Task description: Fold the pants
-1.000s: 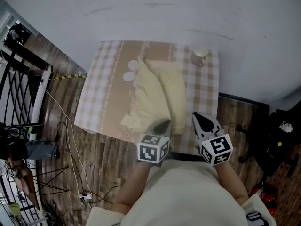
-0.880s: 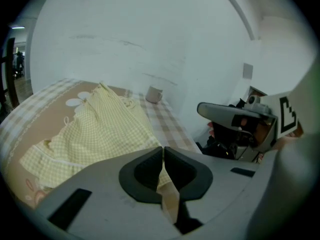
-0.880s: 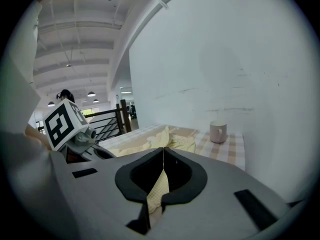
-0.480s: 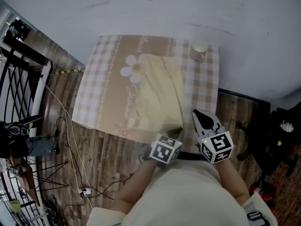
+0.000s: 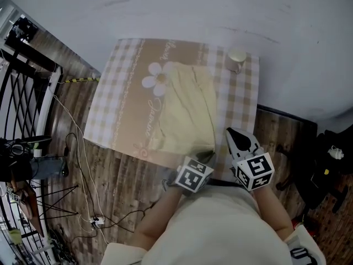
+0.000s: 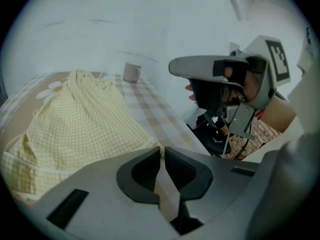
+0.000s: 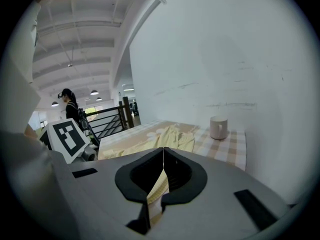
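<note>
Yellow gingham pants (image 5: pixel 187 112) are laid lengthwise on the checked table (image 5: pixel 118 104); left hand-held gripper (image 6: pixel 162 151) and right hand-held gripper (image 7: pixel 163 151) are closed, empty.

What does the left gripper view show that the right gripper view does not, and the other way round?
Only the left gripper view: the right gripper, seen from the side. Only the right gripper view: the left gripper's marker cube, a black railing and a distant person. Both: the yellow pants, the mug and the checked tablecloth.
</note>
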A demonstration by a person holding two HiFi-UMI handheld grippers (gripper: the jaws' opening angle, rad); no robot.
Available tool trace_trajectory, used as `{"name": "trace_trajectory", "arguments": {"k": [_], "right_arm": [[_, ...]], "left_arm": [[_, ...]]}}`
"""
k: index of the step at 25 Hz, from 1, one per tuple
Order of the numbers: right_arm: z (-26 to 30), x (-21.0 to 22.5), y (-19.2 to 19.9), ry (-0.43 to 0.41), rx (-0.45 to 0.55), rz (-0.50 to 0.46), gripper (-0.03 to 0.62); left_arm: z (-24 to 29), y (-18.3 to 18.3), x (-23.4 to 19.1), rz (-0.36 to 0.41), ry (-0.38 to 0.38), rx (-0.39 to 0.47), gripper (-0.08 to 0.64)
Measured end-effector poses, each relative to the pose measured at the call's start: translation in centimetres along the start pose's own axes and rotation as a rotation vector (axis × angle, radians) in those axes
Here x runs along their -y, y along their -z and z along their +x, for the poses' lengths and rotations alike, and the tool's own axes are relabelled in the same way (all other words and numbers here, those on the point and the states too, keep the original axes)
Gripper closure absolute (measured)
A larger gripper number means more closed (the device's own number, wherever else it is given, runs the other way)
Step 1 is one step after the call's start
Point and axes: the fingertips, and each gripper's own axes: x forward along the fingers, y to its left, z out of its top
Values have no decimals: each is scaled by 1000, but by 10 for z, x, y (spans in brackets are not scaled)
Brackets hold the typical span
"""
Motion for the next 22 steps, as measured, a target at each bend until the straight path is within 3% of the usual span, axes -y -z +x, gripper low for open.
{"name": "trace_trajectory", "arguments": {"k": [5,14,19,22], "right_arm": [[10,1,-4,-16,-6,-19,591],[60,13,-33,-26,4,-103,591],[101,28,-50,6,6,-124,591],[128,37,-56,16,11,-88,591]], "left_arm": [[-22,-15,-23,-55,-17,59,447],[-86,-62,-119,-96,-261,218,492],[-107,-93,-173,-91,-327,267,520],[-108,-109,-203,-103,-344,292,522]]}}
